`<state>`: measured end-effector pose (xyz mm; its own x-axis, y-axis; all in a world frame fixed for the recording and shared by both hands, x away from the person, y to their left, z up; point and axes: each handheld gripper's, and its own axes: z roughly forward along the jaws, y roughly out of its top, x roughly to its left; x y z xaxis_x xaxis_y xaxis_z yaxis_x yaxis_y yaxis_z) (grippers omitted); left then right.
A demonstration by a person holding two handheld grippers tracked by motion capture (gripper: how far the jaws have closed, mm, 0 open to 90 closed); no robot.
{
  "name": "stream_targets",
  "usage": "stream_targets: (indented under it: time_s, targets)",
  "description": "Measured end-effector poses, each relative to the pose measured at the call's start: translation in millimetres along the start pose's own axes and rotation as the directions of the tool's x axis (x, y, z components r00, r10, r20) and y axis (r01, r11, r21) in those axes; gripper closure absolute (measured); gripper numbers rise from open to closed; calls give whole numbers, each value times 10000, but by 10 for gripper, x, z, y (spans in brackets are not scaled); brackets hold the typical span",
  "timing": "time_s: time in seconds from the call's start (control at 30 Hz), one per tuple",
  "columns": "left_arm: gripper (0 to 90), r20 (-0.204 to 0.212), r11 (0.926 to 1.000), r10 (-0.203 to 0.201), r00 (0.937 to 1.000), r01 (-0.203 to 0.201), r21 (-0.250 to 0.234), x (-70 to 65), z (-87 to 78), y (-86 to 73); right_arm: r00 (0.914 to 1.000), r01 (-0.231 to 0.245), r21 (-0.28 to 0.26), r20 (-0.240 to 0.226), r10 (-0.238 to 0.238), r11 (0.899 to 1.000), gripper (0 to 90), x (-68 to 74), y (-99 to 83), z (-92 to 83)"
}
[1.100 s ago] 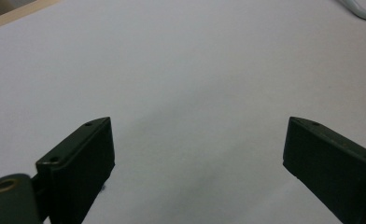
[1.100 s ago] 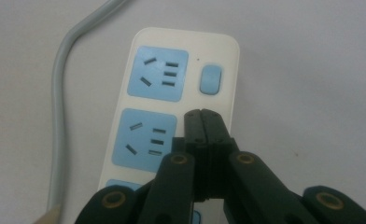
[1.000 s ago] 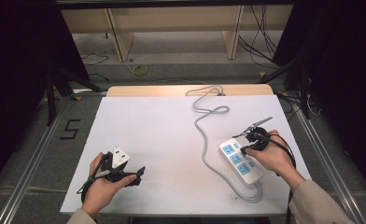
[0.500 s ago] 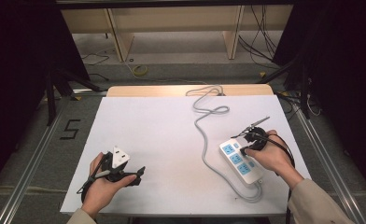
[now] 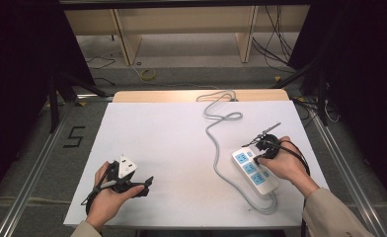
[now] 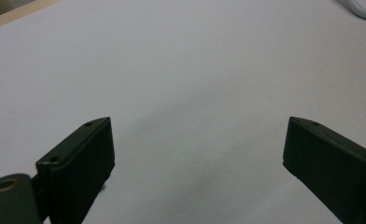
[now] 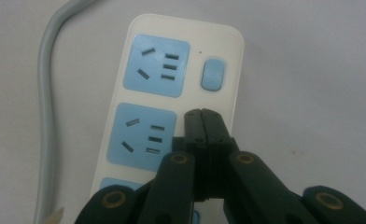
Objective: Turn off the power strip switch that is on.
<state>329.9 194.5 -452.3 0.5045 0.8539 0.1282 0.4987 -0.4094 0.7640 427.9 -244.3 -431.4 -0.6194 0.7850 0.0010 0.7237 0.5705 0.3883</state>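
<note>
Two tools: right tool [image 7: 202,116] pressed together over power strip [image 7: 172,93]; left tool [image 6: 197,154] spread, cable [image 5: 216,128] near.

We see a white power strip [image 5: 253,171] lying flat on the worktop [image 5: 172,143], at the lower right of the high view, its long side running diagonally from upper left to lower right. Its face carries light blue socket panels [image 7: 156,68] in a row, each with dark slots, all unplugged in the right gripper view. A small blue switch [image 7: 213,74] sits beside the end socket. A grey cord [image 5: 216,126] leaves its near end, loops round, and snakes toward the upper middle of the frame.
</note>
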Motion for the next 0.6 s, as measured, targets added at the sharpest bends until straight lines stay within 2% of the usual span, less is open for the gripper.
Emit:
stream_targets:
  time_s: [0.2,0.33,0.43,0.6]
  targets:
    - [86,-4,10000,-3,10000,3,0,1,0,-6,9997,145,194,217,-149,9997,900,36,27,5]
    - [86,-16,10000,2,10000,-2,-7,0,-2,-5,9996,49,233,280,-55,9997,900,37,35,8]
    - [86,4,10000,-24,10000,24,-4,-6,-2,-5,9991,227,284,364,-237,9993,900,40,41,13]
    - [86,-4,10000,-28,10000,28,-6,-6,-3,-5,9994,82,422,344,-96,9991,900,47,56,11]
